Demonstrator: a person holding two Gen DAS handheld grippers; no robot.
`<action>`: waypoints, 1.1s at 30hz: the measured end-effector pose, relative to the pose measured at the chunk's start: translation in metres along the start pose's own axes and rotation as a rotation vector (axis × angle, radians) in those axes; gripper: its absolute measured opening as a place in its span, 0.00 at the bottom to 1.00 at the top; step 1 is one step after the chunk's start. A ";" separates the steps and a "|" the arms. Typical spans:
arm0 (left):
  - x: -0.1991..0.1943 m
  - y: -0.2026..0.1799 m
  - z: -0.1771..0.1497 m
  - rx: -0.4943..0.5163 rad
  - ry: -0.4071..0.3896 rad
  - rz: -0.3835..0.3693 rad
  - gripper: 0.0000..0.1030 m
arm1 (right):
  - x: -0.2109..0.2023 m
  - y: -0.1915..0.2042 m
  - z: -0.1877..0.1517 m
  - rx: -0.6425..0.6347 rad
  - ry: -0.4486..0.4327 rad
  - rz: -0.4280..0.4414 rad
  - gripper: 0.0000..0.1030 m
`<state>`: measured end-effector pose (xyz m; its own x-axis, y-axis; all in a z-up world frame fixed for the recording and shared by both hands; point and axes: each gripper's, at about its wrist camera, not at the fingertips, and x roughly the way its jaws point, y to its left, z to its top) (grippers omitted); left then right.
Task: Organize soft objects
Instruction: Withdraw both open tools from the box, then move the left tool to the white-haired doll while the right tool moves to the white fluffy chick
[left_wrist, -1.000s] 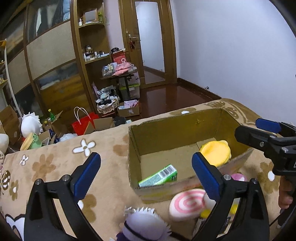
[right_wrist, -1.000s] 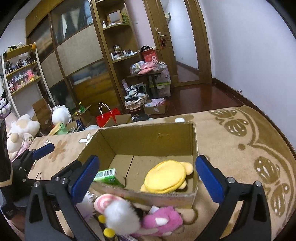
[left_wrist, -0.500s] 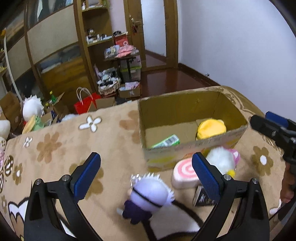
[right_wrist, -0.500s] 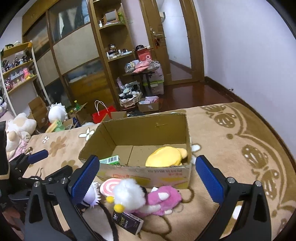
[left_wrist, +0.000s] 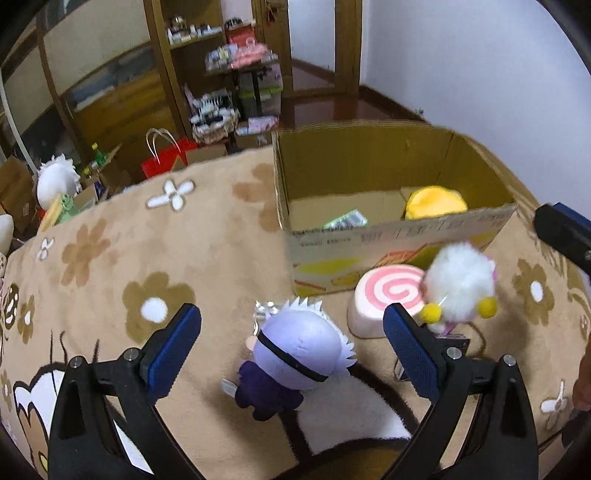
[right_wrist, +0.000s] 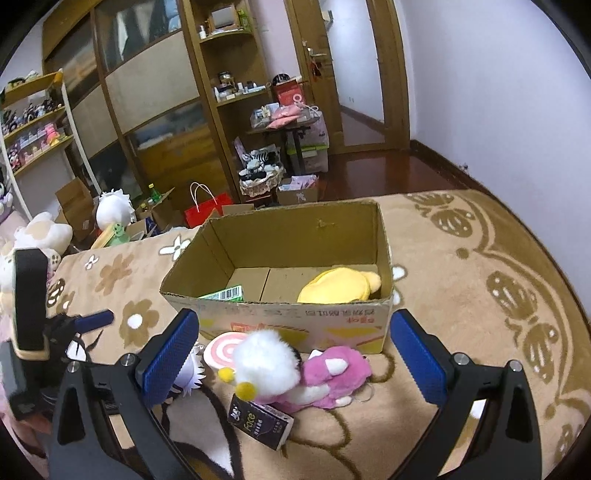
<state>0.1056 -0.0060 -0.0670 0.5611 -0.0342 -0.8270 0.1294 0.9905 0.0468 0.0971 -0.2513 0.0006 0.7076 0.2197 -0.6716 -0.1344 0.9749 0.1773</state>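
Observation:
An open cardboard box (left_wrist: 399, 236) (right_wrist: 280, 314) stands on the bed and holds a yellow plush (left_wrist: 434, 201) (right_wrist: 338, 286) and a green carton (left_wrist: 345, 220) (right_wrist: 223, 294). In front of it lie a purple-haired doll (left_wrist: 295, 354), a pink swirl cushion (left_wrist: 386, 295) (right_wrist: 221, 349), a white fluffy plush (left_wrist: 460, 284) (right_wrist: 267, 363) and a pink plush (right_wrist: 332, 373). My left gripper (left_wrist: 291, 350) is open, with the doll between its fingers, empty. My right gripper (right_wrist: 295, 354) is open above the white and pink plushes.
A black "face" packet (right_wrist: 260, 424) lies by the white plush. The tan flowered blanket (left_wrist: 129, 266) covers the bed. Beyond the far edge are shelves, a red bag (right_wrist: 207, 212), boxes and more plush toys (right_wrist: 44, 232). A white wall is at the right.
Both grippers have pulled back and up from the box toward the near side. The toys in front of the box came into full view. Both stay open.

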 end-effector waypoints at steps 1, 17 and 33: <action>0.005 0.000 0.000 -0.006 0.015 -0.003 0.95 | 0.003 0.000 -0.001 0.005 0.008 0.005 1.00; 0.066 0.000 -0.008 -0.037 0.240 0.018 0.95 | 0.054 0.004 -0.021 -0.018 0.143 0.048 0.93; 0.092 -0.001 -0.018 -0.088 0.364 0.031 0.76 | 0.085 0.017 -0.035 -0.118 0.216 0.010 0.55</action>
<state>0.1421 -0.0079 -0.1532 0.2343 0.0296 -0.9717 0.0373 0.9985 0.0395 0.1310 -0.2152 -0.0787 0.5428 0.2194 -0.8107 -0.2297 0.9673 0.1079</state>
